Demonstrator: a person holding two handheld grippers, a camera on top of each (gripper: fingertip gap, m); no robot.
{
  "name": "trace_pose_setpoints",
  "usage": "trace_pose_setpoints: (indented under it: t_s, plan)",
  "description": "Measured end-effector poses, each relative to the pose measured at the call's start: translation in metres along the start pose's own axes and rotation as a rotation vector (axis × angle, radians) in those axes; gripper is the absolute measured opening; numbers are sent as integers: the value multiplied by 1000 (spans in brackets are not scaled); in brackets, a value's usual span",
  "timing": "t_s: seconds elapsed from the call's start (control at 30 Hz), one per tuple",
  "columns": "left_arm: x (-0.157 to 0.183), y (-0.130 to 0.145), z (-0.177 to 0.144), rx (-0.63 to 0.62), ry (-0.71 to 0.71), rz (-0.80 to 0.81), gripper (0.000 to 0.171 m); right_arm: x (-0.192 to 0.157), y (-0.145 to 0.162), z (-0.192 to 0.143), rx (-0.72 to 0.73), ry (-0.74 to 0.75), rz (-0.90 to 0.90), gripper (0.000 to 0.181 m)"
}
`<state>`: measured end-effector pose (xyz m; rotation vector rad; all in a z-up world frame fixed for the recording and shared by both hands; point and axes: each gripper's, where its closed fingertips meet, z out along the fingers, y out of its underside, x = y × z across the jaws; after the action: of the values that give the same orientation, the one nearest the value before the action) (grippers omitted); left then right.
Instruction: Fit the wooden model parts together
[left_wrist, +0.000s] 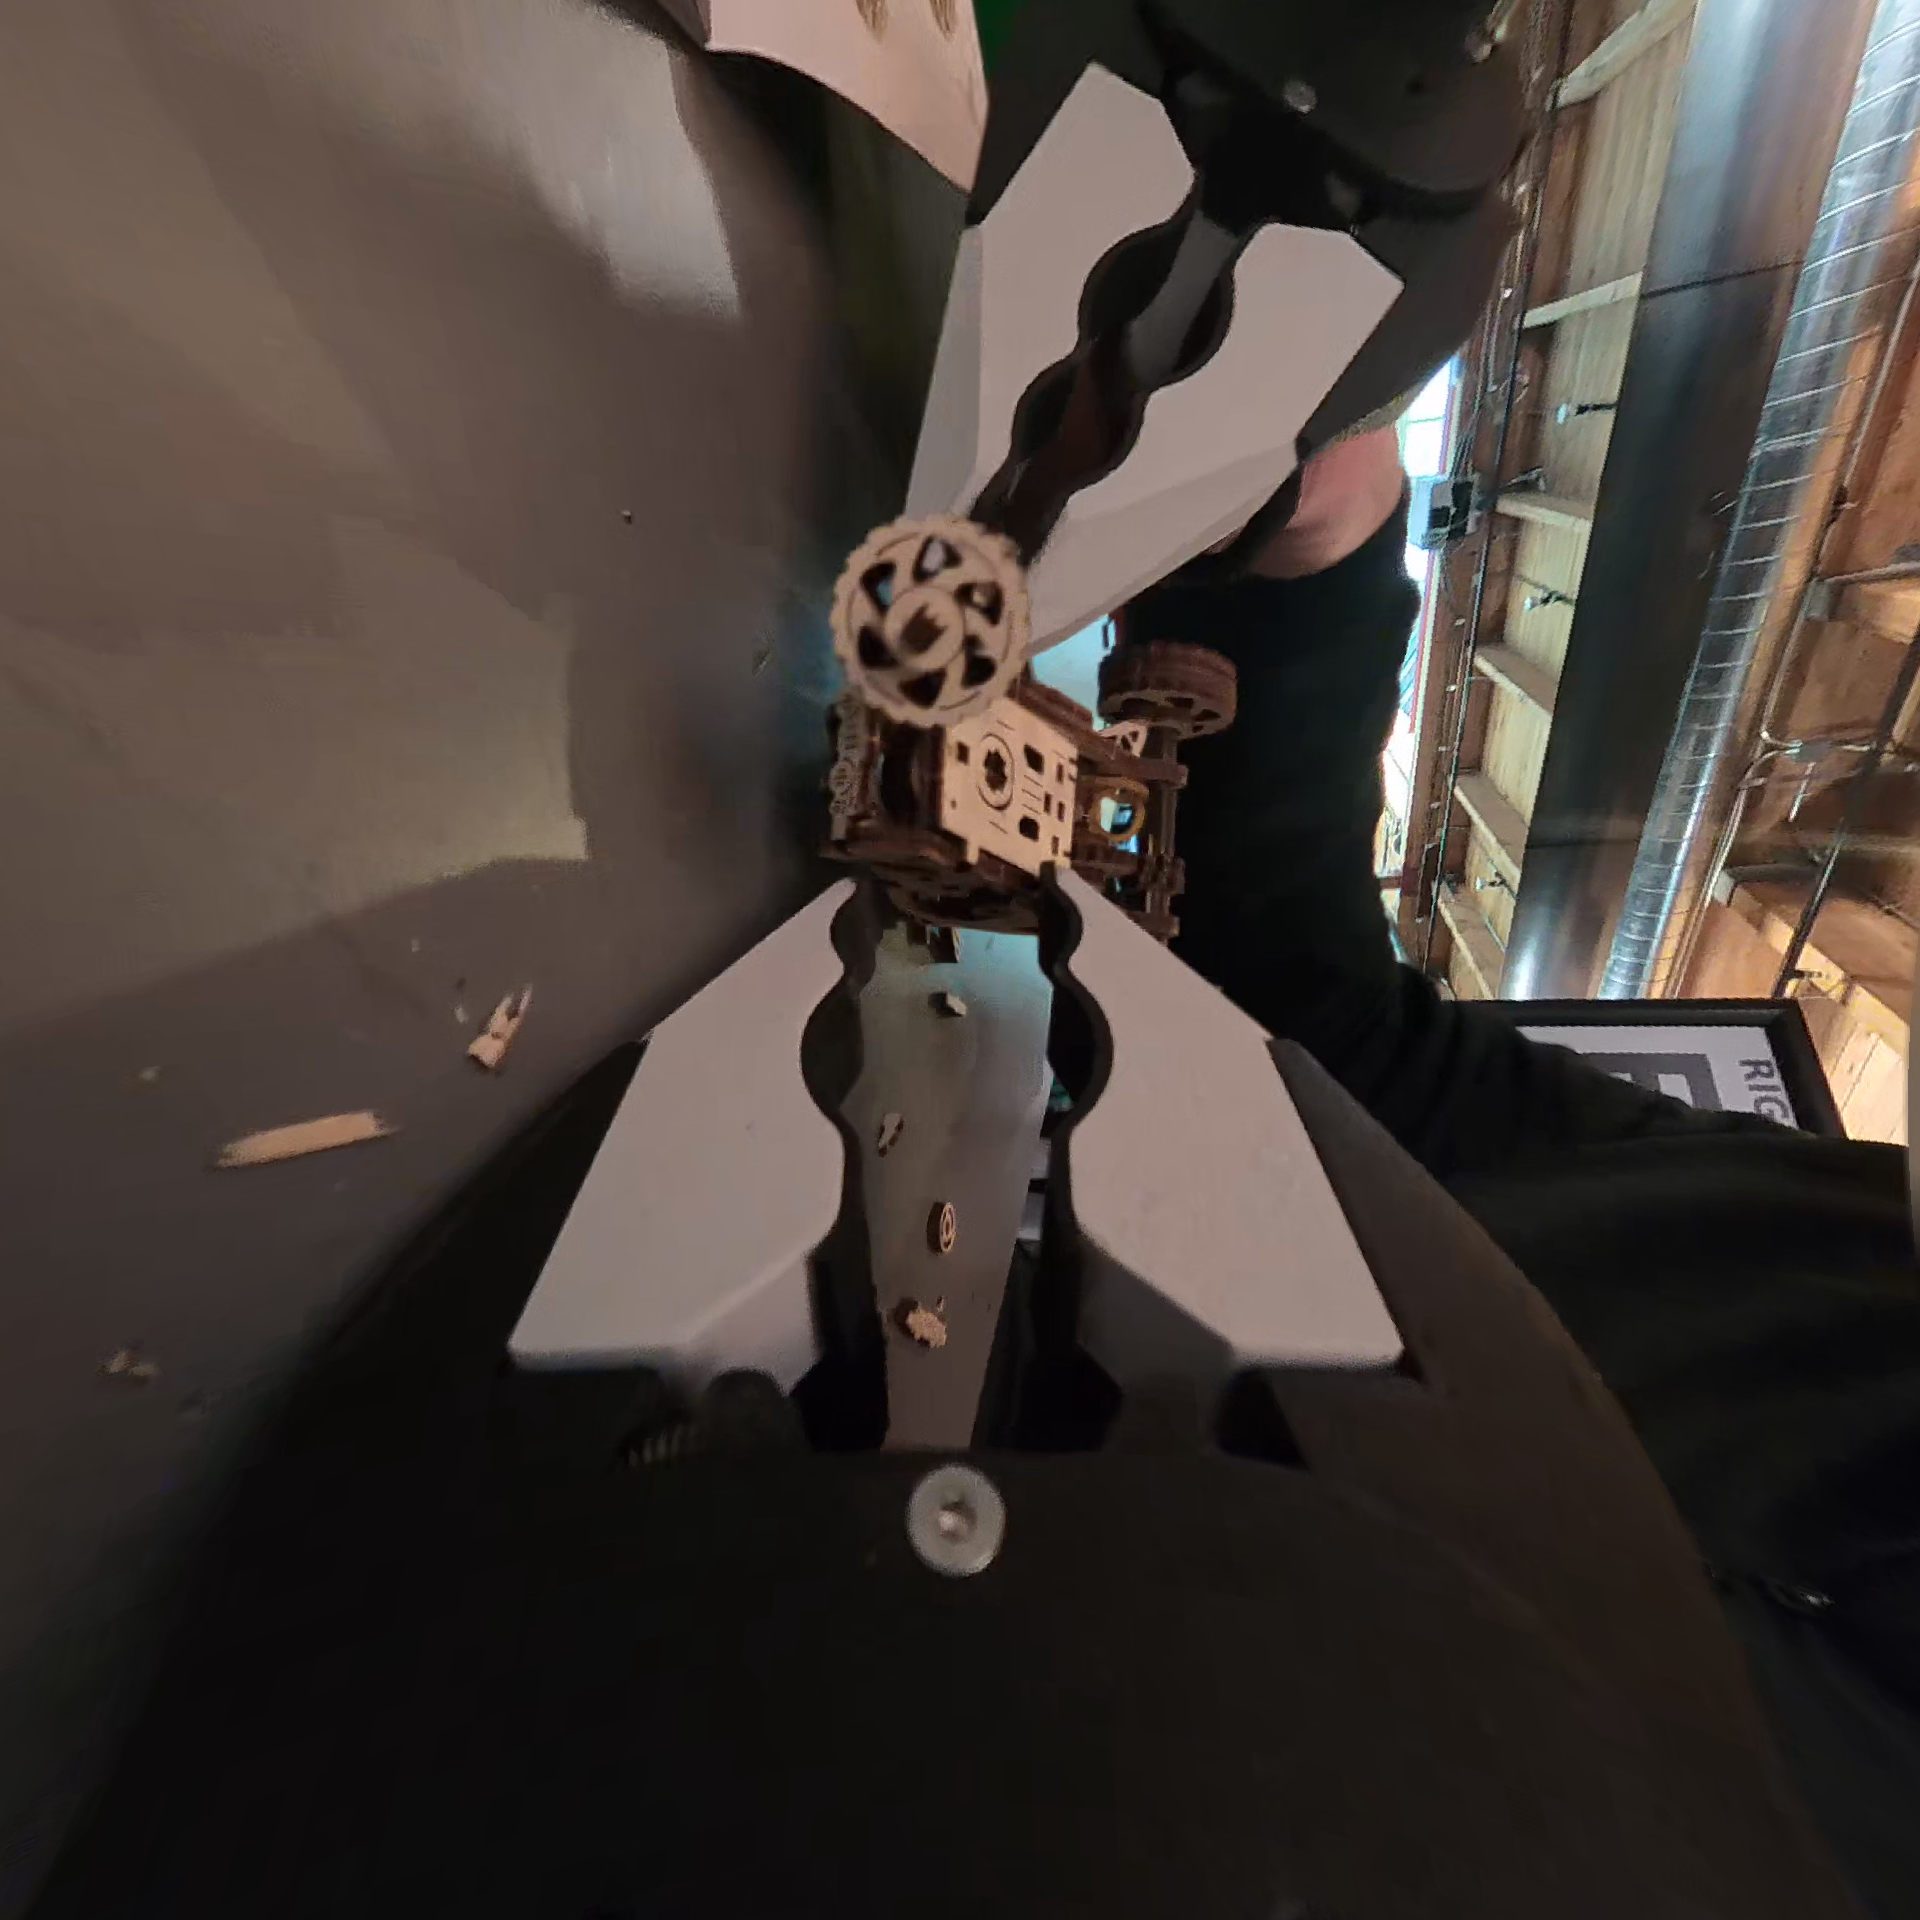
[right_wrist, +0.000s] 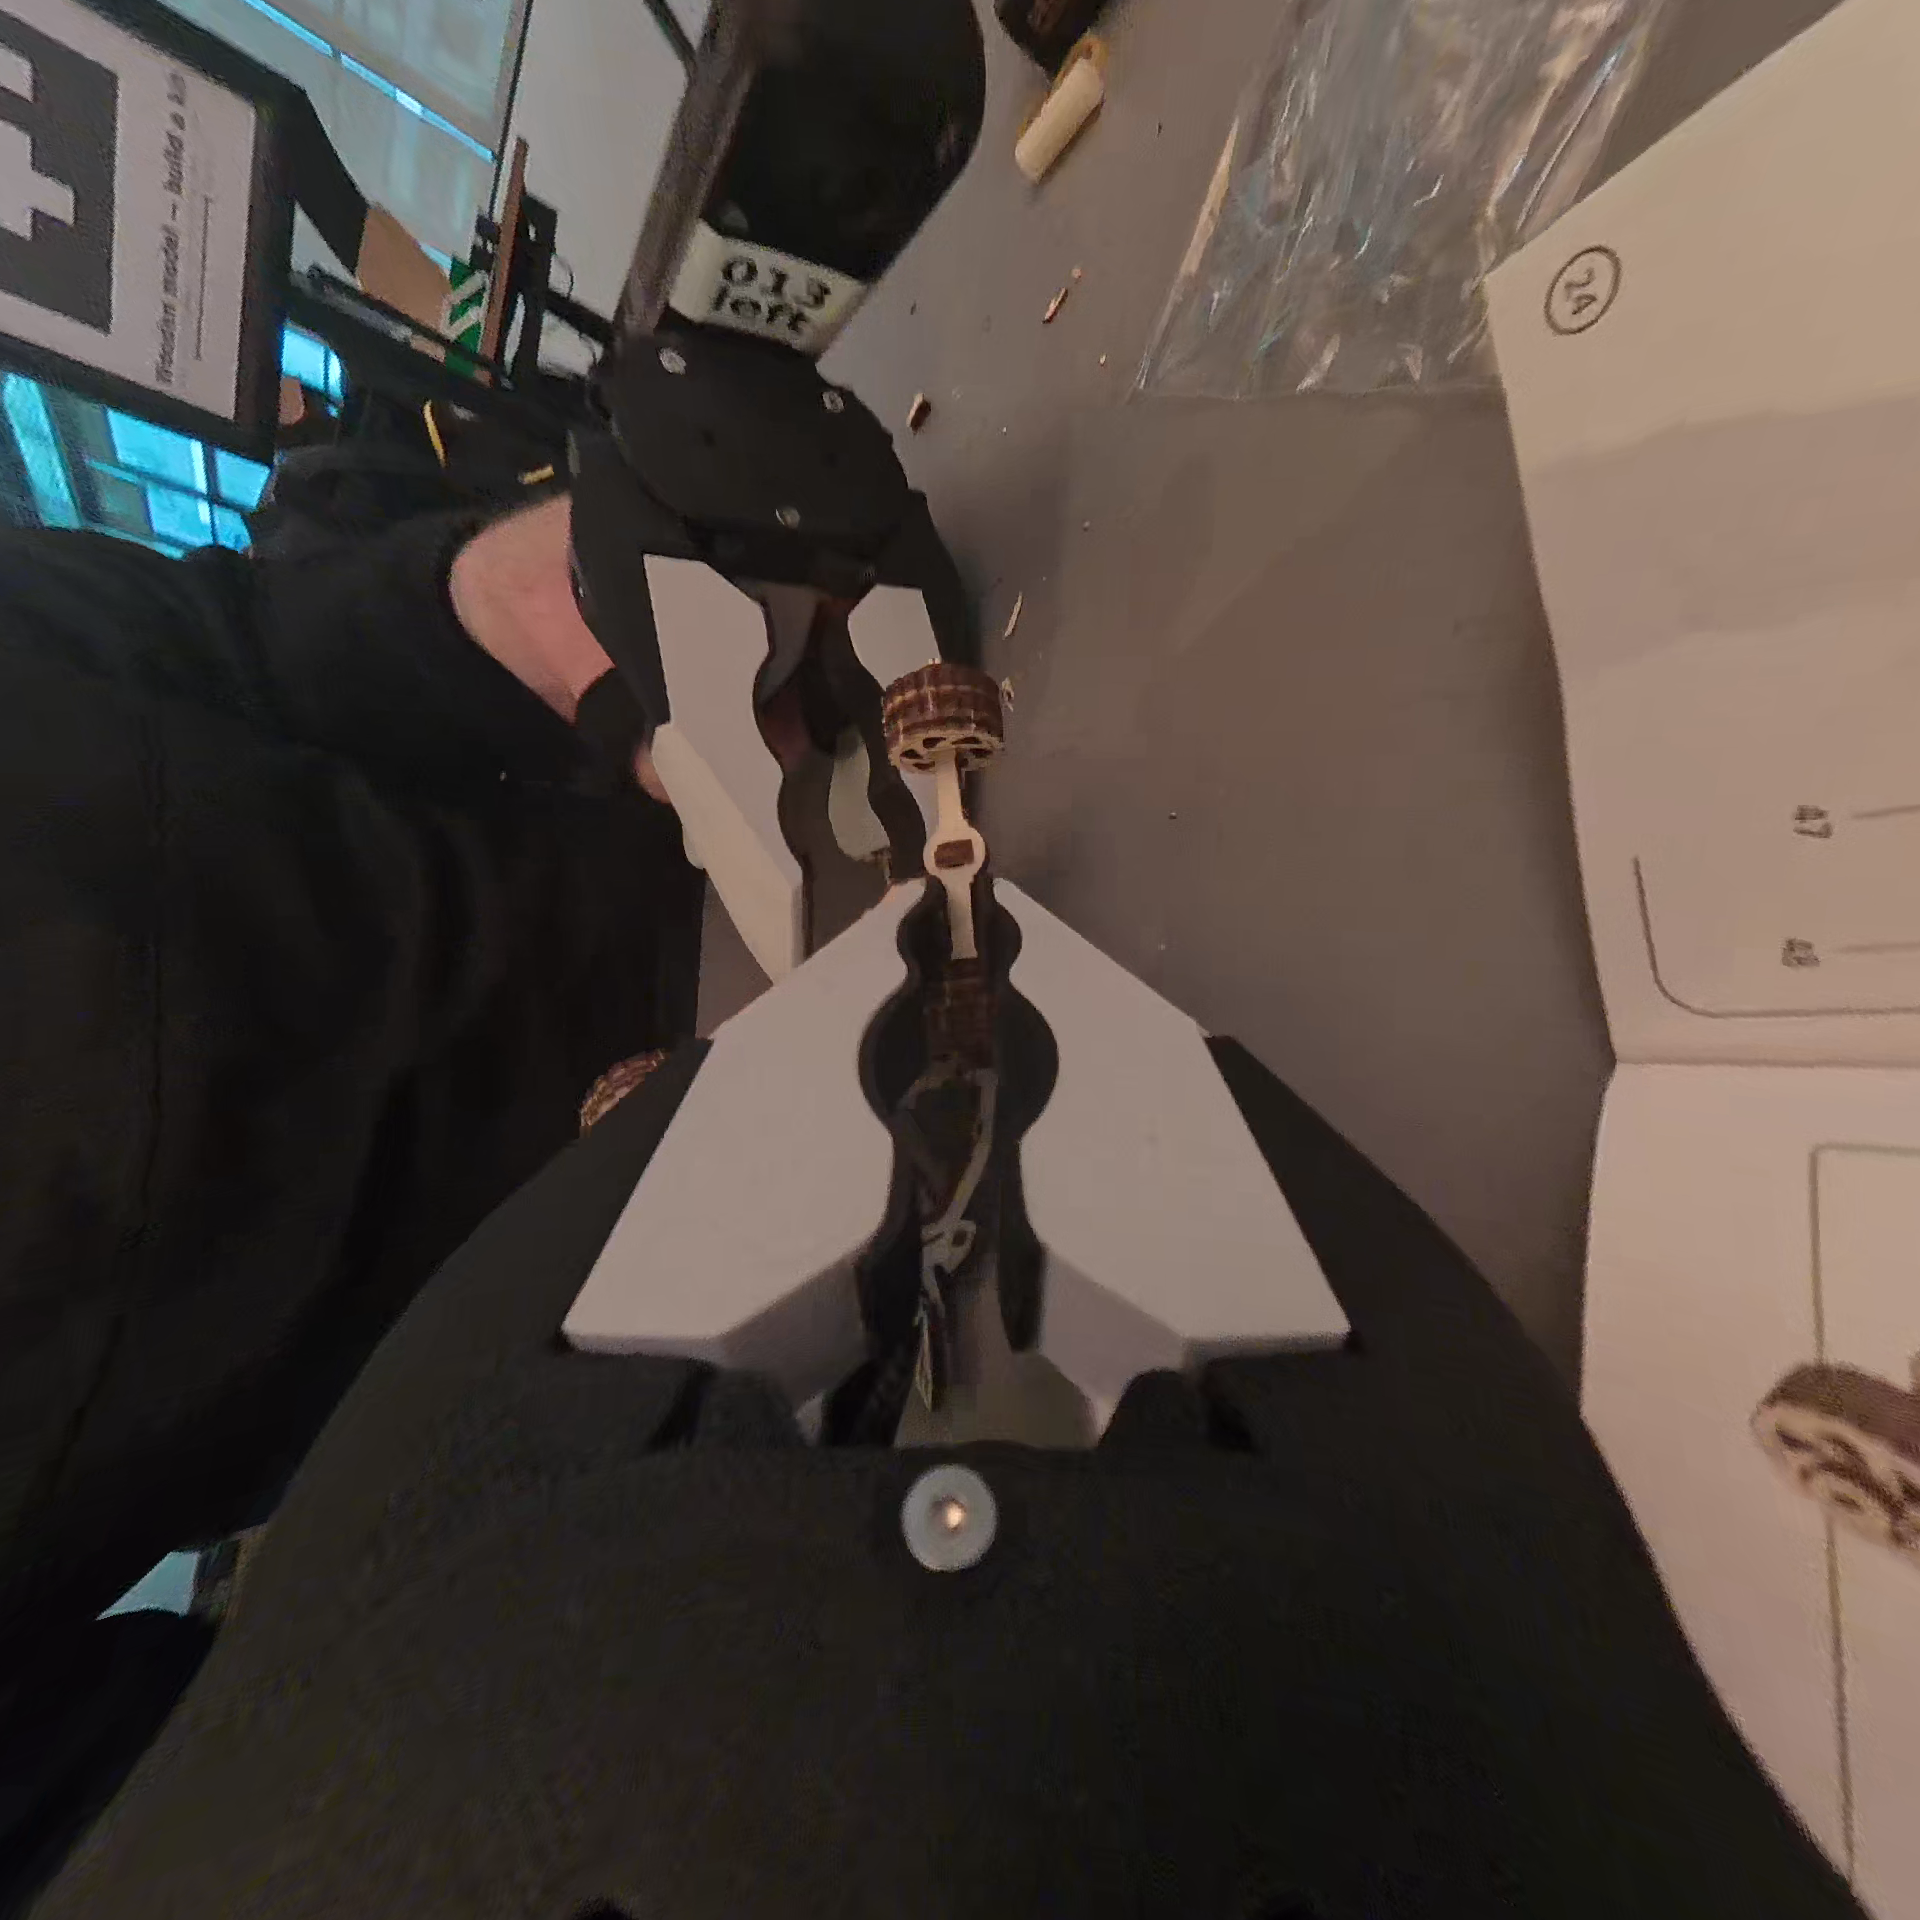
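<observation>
In the left wrist view, my left gripper (left_wrist: 951, 891) is shut on the lower edge of the wooden model car (left_wrist: 997, 805), and both fingertips press against it. One wheel (left_wrist: 1169, 688) is fitted at the car's far side. My right gripper (left_wrist: 1013, 530) comes in from above, shut on a wheel-and-axle part whose pale spoked wheel (left_wrist: 930, 623) sits against the car's top corner. In the right wrist view, my right gripper (right_wrist: 956, 899) clamps the pale axle (right_wrist: 951, 831), with the wheel (right_wrist: 943, 717) at the far end. The left gripper (right_wrist: 821, 831) stands behind it. My own fingers hide most of the car.
Wood scraps (left_wrist: 301, 1138) lie on the grey table (left_wrist: 312, 520). White instruction sheets (right_wrist: 1714, 727) and a clear plastic bag (right_wrist: 1403, 208) lie to the right. A framed sign (right_wrist: 125, 208) stands at the far left. A person's black sleeve (right_wrist: 260, 935) is close by. About 4 cm separates my left fingertips from my right.
</observation>
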<state>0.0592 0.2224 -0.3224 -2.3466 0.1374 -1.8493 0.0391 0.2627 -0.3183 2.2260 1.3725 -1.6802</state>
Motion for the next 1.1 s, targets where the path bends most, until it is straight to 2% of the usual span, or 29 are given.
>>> trace_pose_setpoints:
  t_s: [0.2,0.37,0.6,0.8,0.87,1.1]
  plan:
    - [9,-6,2,61,-7,114,26,-10,-5,-14,115,45,-40,3]
    - [28,-14,-7,86,-110,369,26,-36,-15,-31,250,71,-134,3]
    - [51,-22,-13,124,-244,647,23,-69,-17,-46,384,133,-279,3]
    - [57,-14,3,131,-198,695,27,-79,-5,-51,471,165,-320,3]
    - [52,-13,10,119,-232,730,40,-81,-1,-52,493,180,-332,3]
    - [51,-11,28,115,-229,755,51,-79,5,-56,535,215,-320,3]
